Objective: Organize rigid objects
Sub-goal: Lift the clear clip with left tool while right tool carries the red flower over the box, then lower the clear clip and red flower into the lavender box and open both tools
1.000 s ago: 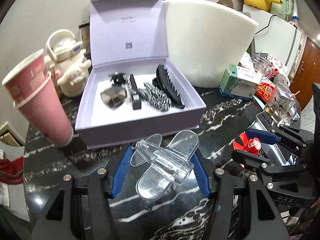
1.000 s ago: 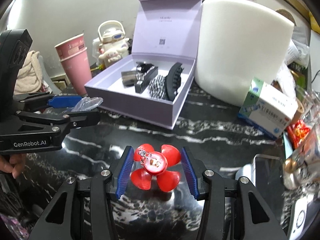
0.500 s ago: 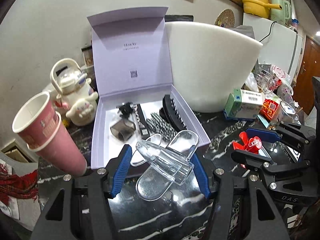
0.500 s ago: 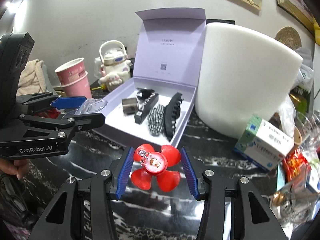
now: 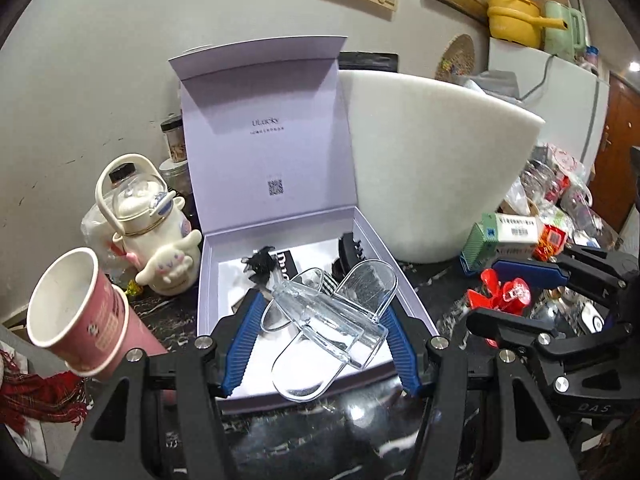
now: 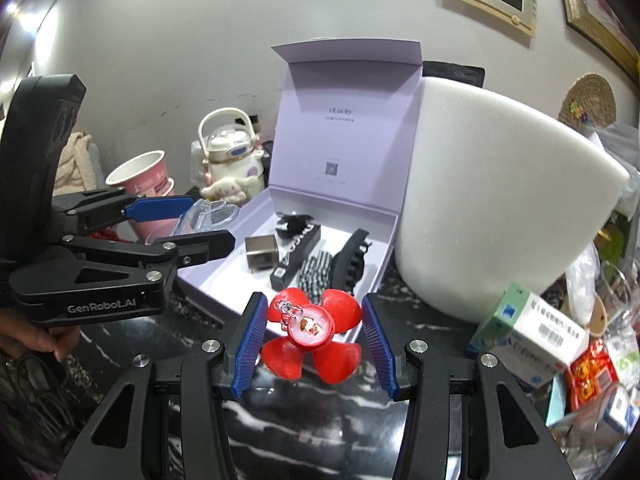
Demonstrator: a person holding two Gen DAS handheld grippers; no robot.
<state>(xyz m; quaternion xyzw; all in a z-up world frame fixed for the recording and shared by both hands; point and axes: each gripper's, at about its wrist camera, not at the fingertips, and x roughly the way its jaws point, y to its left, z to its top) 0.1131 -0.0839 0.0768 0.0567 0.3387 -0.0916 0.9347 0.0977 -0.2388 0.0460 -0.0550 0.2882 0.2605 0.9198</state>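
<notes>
My left gripper (image 5: pixel 320 336) is shut on a clear plastic hair clip (image 5: pixel 328 328) and holds it above the front of an open lilac box (image 5: pixel 208 280). My right gripper (image 6: pixel 314 338) is shut on a red flower-shaped hair clip (image 6: pixel 312 336), held above the black marble table near the box's front right corner (image 6: pixel 376 280). Inside the box lie a black claw clip (image 6: pixel 350 260), a black-and-white checked clip (image 6: pixel 316 272), a long black bar (image 6: pixel 296 252), a small black bow clip (image 6: pixel 294 222) and a grey square piece (image 6: pixel 260 254). The right gripper also shows in the left wrist view (image 5: pixel 516 300).
A large white foam block (image 6: pixel 488 208) stands right of the box. Stacked pink paper cups (image 5: pixel 76 312) and a white Cinnamoroll kettle (image 5: pixel 148 224) stand to its left. A green-and-white carton (image 6: pixel 524 336) and cluttered packets lie at the right.
Both grippers have risen and moved toward the box with their clips. The clear clip now hangs over the box's front part; the red clip is near its front right corner.
</notes>
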